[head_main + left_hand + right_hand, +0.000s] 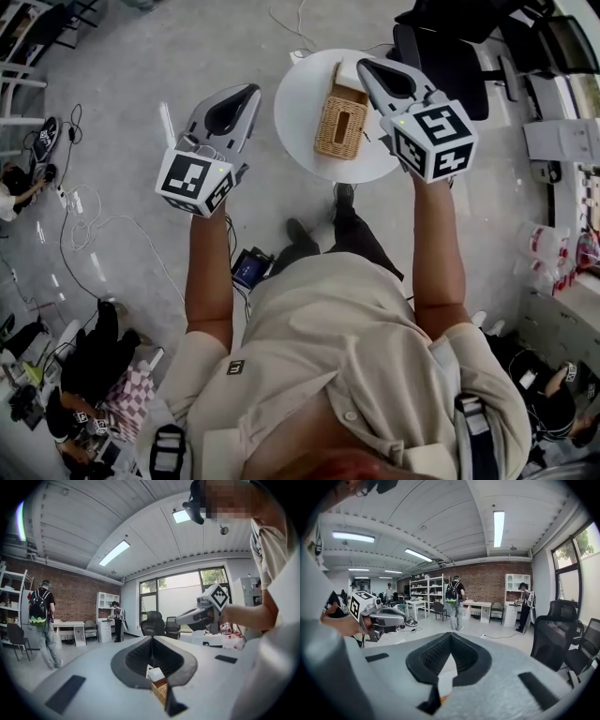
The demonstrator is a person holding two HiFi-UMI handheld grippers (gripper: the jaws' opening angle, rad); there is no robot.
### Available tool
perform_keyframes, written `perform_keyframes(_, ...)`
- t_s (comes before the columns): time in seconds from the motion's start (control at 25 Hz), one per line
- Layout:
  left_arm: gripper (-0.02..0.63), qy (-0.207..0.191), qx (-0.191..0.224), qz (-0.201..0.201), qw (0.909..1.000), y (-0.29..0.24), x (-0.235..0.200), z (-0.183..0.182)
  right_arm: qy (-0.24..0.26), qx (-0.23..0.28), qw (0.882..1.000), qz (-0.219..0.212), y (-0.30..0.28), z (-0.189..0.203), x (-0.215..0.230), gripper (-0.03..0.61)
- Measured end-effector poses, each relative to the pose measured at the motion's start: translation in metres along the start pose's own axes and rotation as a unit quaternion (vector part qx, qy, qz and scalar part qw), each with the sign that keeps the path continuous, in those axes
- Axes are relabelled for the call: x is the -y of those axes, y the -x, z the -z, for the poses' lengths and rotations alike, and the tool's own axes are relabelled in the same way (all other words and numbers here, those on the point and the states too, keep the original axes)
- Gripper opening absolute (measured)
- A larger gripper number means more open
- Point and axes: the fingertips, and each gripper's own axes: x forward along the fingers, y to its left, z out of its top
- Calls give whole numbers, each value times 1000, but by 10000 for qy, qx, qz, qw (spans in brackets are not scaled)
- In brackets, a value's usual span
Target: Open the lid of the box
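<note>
A woven wicker box (340, 120) with a slot in its top lies on a small round white table (300, 127). My left gripper (251, 91) hangs to the left of the table's rim, jaws together and empty. My right gripper (364, 66) hovers over the table's far right part, just right of the box, also shut and empty. In the left gripper view the shut jaws (152, 639) leave a gap showing a corner of the box (160, 689). In the right gripper view a sliver of wicker (444, 698) shows below the shut jaws (450, 635).
A black office chair (450, 56) stands just beyond the table. Cables (84, 225) and gear lie on the floor at the left. Storage boxes (562, 141) sit at the right. Other people (452, 599) stand by desks and shelves across the room.
</note>
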Motion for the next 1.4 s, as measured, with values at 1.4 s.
perform_keyframes(1.4, 12, 490, -892, 89, 9948, -66, -35, 182, -874, -1090, 9899, -256, -110, 174, 40, -6)
